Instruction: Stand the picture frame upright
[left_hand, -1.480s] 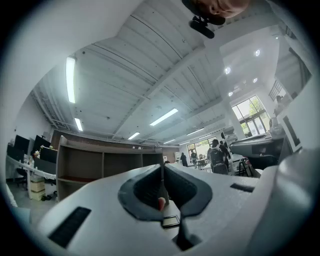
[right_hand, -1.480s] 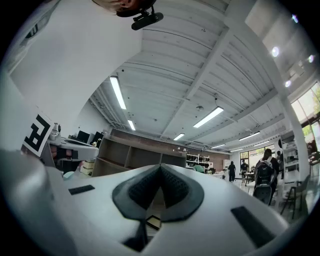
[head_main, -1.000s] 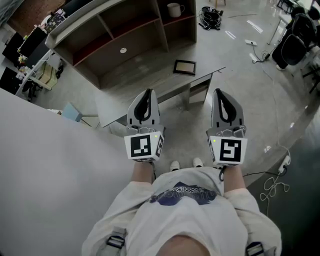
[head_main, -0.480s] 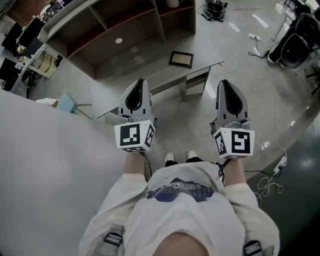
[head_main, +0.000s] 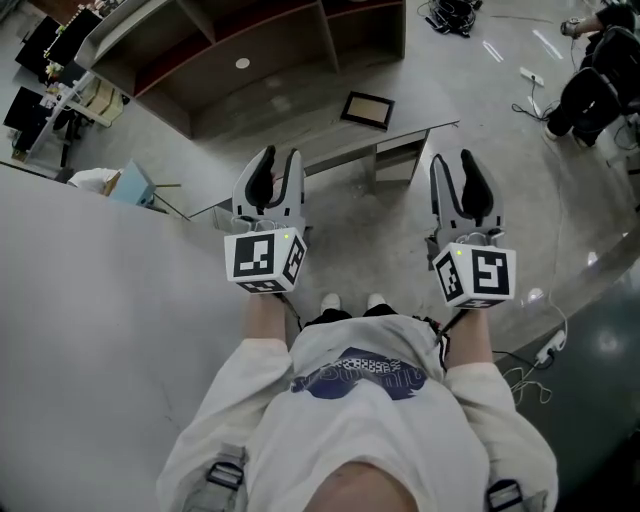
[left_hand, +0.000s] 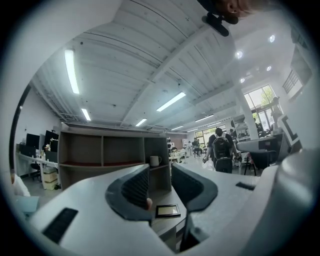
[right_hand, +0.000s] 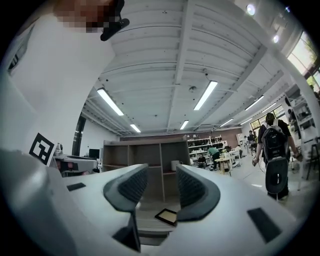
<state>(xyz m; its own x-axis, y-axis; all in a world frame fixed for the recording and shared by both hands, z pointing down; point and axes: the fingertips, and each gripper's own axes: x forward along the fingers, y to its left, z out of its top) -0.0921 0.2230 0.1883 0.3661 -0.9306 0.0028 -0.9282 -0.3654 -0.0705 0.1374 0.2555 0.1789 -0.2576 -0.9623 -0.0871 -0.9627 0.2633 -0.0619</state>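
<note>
I hold my left gripper (head_main: 277, 165) and right gripper (head_main: 455, 170) level, side by side and short of the table (head_main: 290, 140). Both are empty, and their jaws have just been opening (spread ready for a grasp). The picture frame (head_main: 366, 109) lies flat on the table, well ahead of both.

In your right gripper view, the picture frame (right_hand: 166, 216) has its right corner hidden behind one jaw of the right gripper (right_hand: 162, 186). From your head camera, the shelf unit (head_main: 326, 35) is cut off by the top edge, and what the frame holds is too small to tell
</note>
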